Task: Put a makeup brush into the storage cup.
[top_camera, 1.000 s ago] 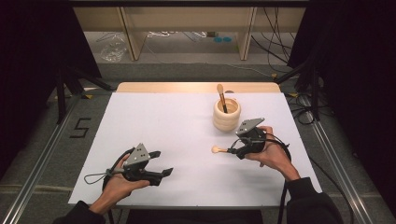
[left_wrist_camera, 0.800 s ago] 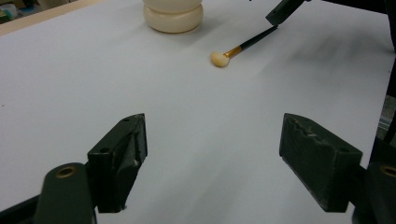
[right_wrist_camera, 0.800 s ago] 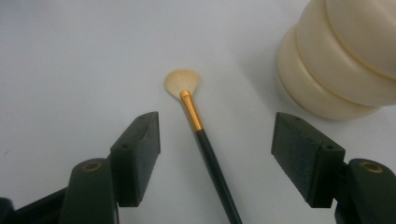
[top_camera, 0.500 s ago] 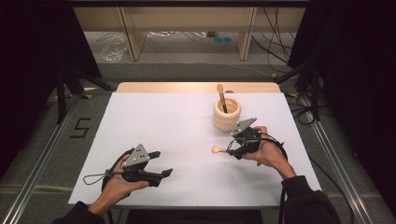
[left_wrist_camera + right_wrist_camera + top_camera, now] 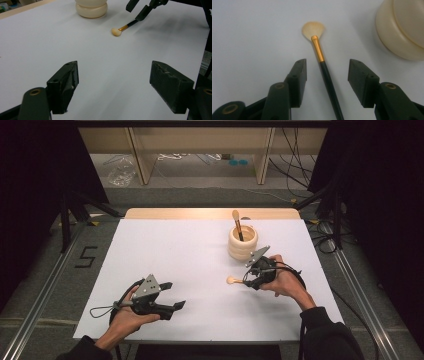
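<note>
Resting on the white table, at the near-left part of it, the left gripper has nothing between its jaws; they stand wide apart over the bare surface and it takes no part in the work. For this step it is better to leave it where it is, low and quiet, so that it does not cast a shadow or knock anything.

Moving to the right, the brush lies flat on the table, with its pale fan-shaped head pointing to the left in the high view and its dark handle running under the right gripper. A little behind it stands the cream holder, which already has another brush standing in it.

The right gripper has its jaws one on each side of the dark handle, just below the gold ferrule, and they have just been closing. The pads do not press on the handle yet (a clear gap remains on both sides), so the brush is not grasped.

To do the grasp well, I judge that the gripper should stay centred, so that both pads meet the handle together and do not push it sideways. The handle is thin and round, so it can roll; a slow closing is safer. How near the jaw tips are to the table I cannot tell for sure. After the grip is firm, a straight lift seems best, keeping clear of the holder nearby.
</note>
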### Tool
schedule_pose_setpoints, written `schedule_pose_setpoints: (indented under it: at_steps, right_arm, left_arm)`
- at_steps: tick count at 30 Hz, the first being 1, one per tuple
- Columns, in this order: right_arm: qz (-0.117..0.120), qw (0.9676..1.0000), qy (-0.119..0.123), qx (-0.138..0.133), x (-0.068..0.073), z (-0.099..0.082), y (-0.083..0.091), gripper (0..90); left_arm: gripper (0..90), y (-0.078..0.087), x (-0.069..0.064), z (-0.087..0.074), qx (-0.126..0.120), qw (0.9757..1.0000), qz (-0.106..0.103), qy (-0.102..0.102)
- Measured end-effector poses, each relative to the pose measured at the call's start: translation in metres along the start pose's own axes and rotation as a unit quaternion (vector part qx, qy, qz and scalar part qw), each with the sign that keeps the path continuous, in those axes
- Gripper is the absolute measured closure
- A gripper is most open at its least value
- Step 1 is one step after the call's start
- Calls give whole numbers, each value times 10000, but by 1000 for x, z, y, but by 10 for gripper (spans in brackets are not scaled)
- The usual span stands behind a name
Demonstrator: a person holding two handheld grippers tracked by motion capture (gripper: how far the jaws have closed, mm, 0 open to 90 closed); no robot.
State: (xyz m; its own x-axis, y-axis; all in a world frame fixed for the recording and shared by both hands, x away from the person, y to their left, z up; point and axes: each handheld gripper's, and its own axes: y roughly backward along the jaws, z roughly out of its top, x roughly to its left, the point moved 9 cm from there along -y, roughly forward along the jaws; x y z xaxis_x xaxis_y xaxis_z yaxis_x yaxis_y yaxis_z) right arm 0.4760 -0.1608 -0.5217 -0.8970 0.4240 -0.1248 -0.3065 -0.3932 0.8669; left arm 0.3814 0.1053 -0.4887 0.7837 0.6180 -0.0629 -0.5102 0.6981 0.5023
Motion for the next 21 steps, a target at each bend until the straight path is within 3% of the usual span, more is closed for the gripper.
schedule_pose_setpoints:
  at_steps: [21]
  right_arm:
    - [269,9984,33,497,-2,-8,-17,696]
  left_arm:
    - [234,-1,-1,1,-46,10000,-27,21]
